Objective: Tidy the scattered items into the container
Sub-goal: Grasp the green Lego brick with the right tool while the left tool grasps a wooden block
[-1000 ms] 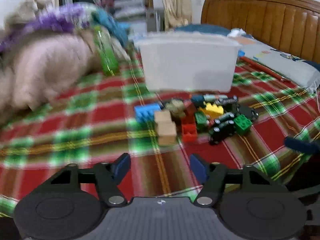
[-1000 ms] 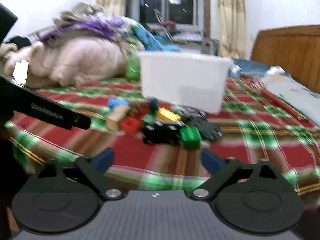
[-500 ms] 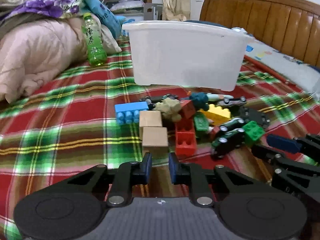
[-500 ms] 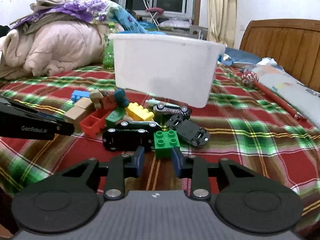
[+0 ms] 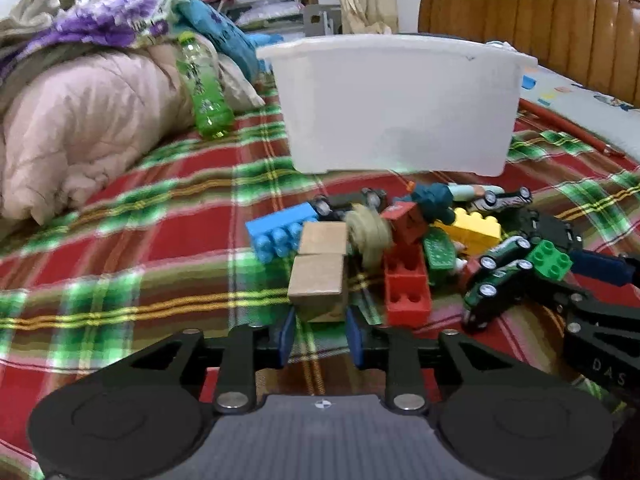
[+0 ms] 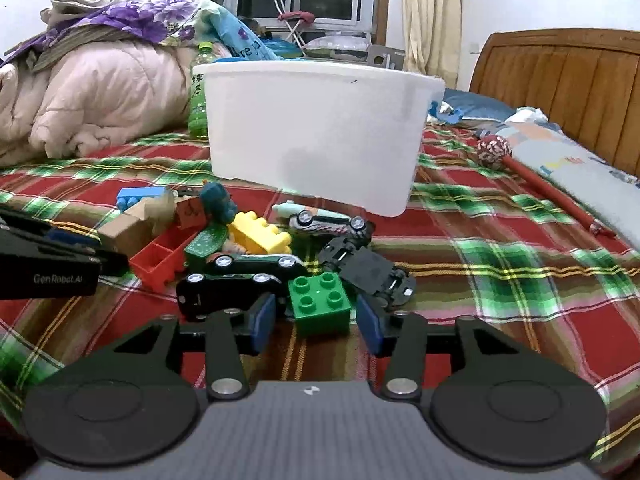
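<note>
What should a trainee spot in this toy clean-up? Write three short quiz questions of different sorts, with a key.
1. True or false: the green four-stud brick is already inside the white plastic tub.
2. What lies straight ahead of the left gripper? A, the light wooden cube; B, a yellow brick; C, a green bottle.
3. Which gripper has the green four-stud brick between its open blue pads?

Key
1. False: it lies on the plaid blanket, in front of the tub.
2. A.
3. The right gripper.
</note>
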